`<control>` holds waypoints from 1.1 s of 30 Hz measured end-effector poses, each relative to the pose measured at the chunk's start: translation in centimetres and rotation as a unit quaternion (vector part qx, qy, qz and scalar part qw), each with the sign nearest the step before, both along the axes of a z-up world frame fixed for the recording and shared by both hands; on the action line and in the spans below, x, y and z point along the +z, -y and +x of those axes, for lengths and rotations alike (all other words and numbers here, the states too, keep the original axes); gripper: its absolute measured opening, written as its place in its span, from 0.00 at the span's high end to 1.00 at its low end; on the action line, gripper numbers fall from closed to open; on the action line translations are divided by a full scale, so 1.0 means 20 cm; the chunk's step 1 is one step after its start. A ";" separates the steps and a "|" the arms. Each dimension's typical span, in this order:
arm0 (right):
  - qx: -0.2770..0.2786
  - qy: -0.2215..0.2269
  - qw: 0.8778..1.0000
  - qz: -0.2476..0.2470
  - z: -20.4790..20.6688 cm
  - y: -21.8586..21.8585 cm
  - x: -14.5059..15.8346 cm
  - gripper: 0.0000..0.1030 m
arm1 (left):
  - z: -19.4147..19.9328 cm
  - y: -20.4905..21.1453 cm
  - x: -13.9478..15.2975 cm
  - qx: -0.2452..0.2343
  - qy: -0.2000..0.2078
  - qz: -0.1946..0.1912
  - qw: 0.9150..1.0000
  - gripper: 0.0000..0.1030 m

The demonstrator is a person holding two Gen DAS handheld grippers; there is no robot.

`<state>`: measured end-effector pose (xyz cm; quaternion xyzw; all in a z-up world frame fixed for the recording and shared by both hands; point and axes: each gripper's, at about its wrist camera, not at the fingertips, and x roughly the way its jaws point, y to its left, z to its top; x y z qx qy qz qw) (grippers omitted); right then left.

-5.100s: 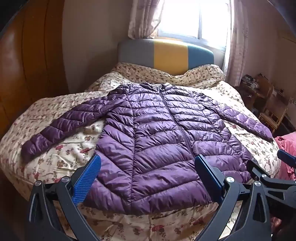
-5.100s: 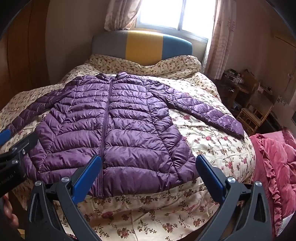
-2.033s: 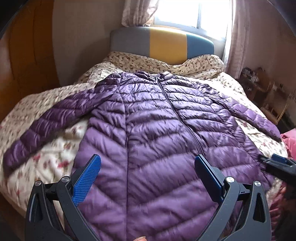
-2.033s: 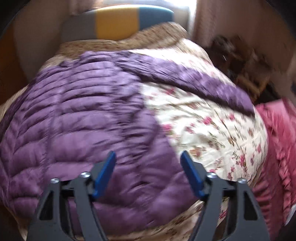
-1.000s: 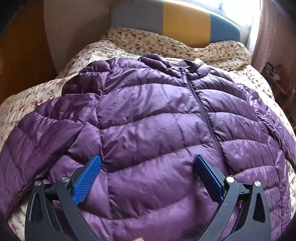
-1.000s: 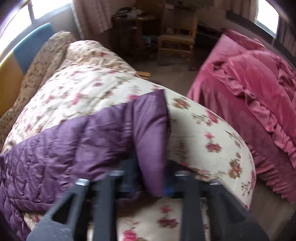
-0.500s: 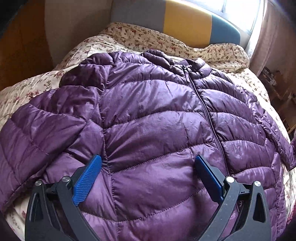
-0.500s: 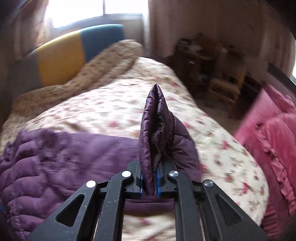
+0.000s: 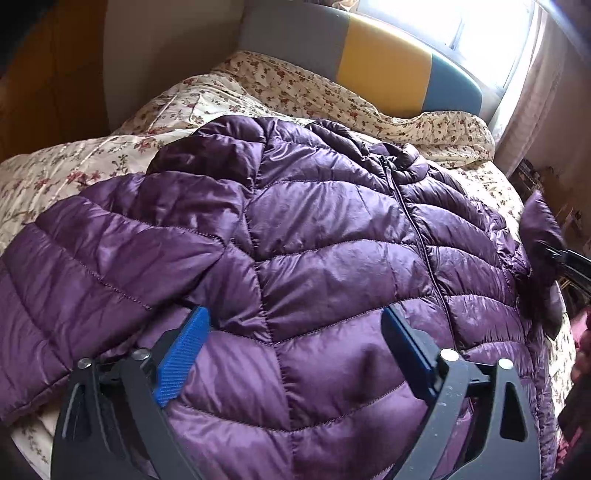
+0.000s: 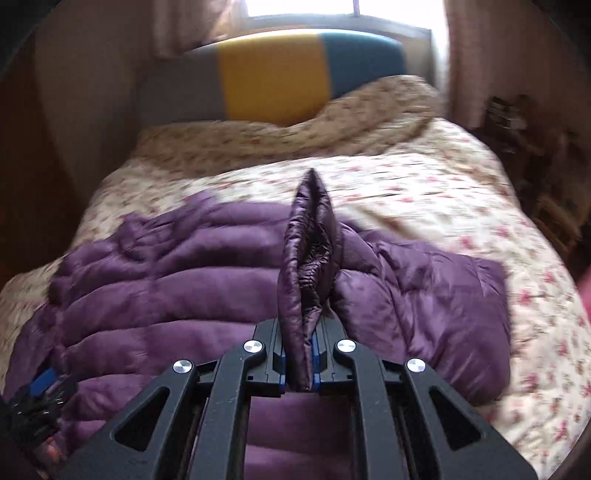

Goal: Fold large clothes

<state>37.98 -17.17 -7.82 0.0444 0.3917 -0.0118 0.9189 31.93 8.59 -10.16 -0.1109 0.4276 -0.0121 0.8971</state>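
Right gripper (image 10: 298, 363) first: its two fingers are pressed together on the cuff end of the sleeve (image 10: 308, 266), and the fabric stands up out of the pinch like a little purple fin. You can catch that same cuff from the left wrist camera too, poking up at the jacket's far right edge (image 9: 541, 229) with the black frame of the gripper just under it.

Left gripper (image 9: 295, 354) is the opposite story, fingers spread wide with nothing between the blue pads (image 9: 183, 354). It hovers low over the lower front of the purple puffer jacket (image 9: 325, 258); can't really tell if the tips actually touch the fabric.

The jacket lies front up on the floral bedspread (image 9: 92, 158), zipper (image 9: 417, 240) closed and running up toward the collar, which points at the headboard (image 10: 273, 81). The other sleeve (image 9: 85, 266) stretches off the jacket's left shoulder and lies flat on the bedspread. From the right wrist camera the jacket body sits left of the raised cuff, and the rest of that sleeve is bunched to the right of it.

Headboard is grey, yellow and teal blocks, with a bright window (image 9: 491, 33) right behind it. That view is a bit motion-blurred.
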 end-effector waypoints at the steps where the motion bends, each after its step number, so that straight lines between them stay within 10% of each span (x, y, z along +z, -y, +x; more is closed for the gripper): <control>1: 0.013 -0.004 1.000 0.005 0.01 -0.05 -0.02 0.92 | 0.00 -0.01 0.00 -0.001 0.000 -0.002 1.000 0.13; 8: 0.118 -0.032 0.992 0.040 0.01 -0.42 -0.15 0.91 | -0.03 -0.05 0.02 -0.007 0.002 -0.037 0.999 0.16; 15: 0.151 -0.032 0.988 0.028 -0.08 -0.51 -0.20 0.40 | -0.04 -0.02 0.08 -0.021 0.010 -0.065 0.998 0.16; 25: 0.094 0.012 0.995 -0.014 -0.22 -0.23 -0.06 0.20 | 0.08 0.24 0.12 -0.066 -0.001 -0.094 0.993 0.16; 29: 0.035 0.013 0.999 -0.025 -0.21 -0.04 -0.05 0.18 | 0.16 0.36 0.04 -0.083 -0.029 -0.091 0.992 0.31; 33: -0.011 0.016 1.000 -0.021 -0.20 0.13 -0.03 0.17 | 0.21 0.43 -0.01 -0.089 -0.041 -0.089 0.991 0.84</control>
